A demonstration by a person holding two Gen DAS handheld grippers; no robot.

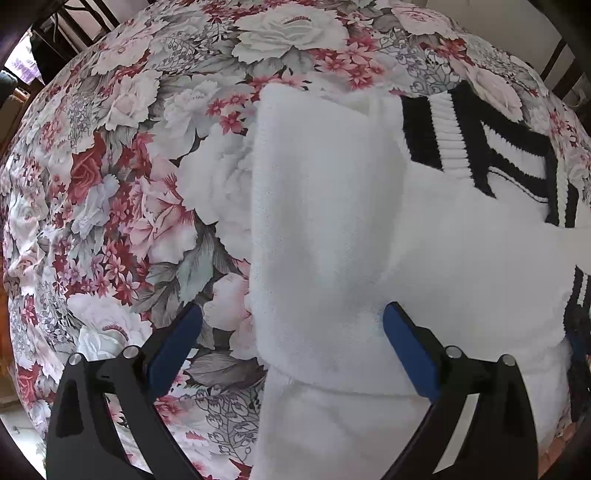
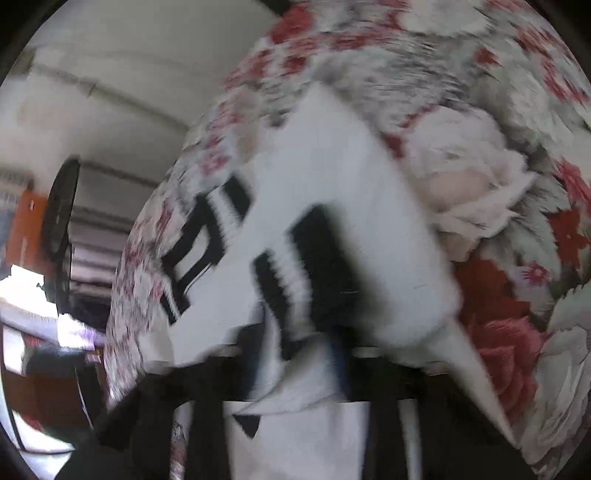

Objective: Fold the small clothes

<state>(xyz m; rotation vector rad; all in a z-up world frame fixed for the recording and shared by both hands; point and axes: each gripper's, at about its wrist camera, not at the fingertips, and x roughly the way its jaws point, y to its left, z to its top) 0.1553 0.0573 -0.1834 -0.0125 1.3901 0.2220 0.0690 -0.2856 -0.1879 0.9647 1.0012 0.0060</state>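
Note:
A white knitted sweater (image 1: 332,221) with black and white striped trim (image 1: 454,136) lies on a floral bedsheet (image 1: 110,184), one side folded over itself. My left gripper (image 1: 291,314) hangs open just above the sweater's left edge. Its left blue pad is over the sheet and its right blue pad is over the white knit. The right wrist view is blurred by motion. There the sweater (image 2: 351,177) stretches away from my right gripper (image 2: 306,358), which is shut on a bunched striped part of it (image 2: 291,280).
The floral sheet (image 2: 498,92) covers the whole surface around the garment. Dark wooden furniture (image 1: 74,22) shows past the sheet's far edge. A standing fan (image 2: 61,221) and the room are beyond the bed's edge on the left of the right wrist view.

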